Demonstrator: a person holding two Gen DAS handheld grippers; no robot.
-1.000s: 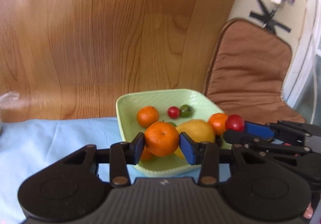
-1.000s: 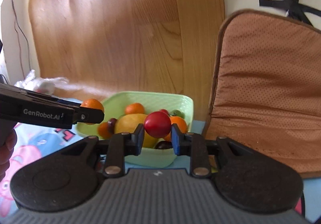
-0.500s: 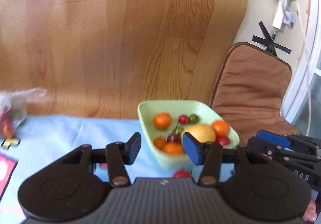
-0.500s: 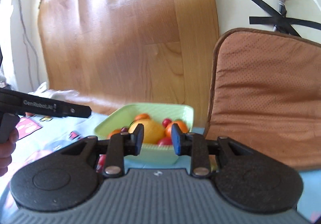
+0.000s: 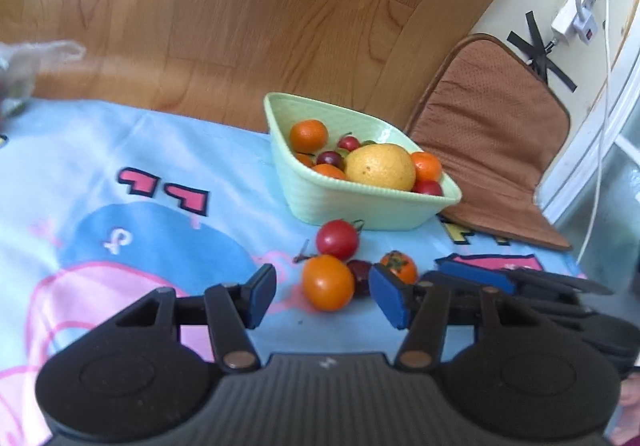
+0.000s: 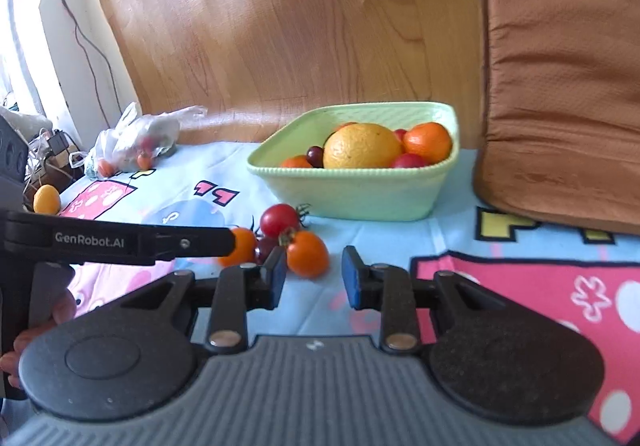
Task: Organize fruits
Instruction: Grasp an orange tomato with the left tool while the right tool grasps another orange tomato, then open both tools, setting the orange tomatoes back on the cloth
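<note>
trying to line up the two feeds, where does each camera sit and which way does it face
Left wrist: sits on the left hand-held gripper, looking forward and down over its opening blue-padded jaws at loose orange and red fruits on the blue cartoon-print cloth; the right hand-held gripper's fingers enter at lower right.
Right wrist: sits on the right hand-held gripper, facing the same cloth; the left gripper's black arm and a hand show at left.
Shared: the pale green ribbed bowl of fruit, brown cushion, wood-grain panel.
</note>
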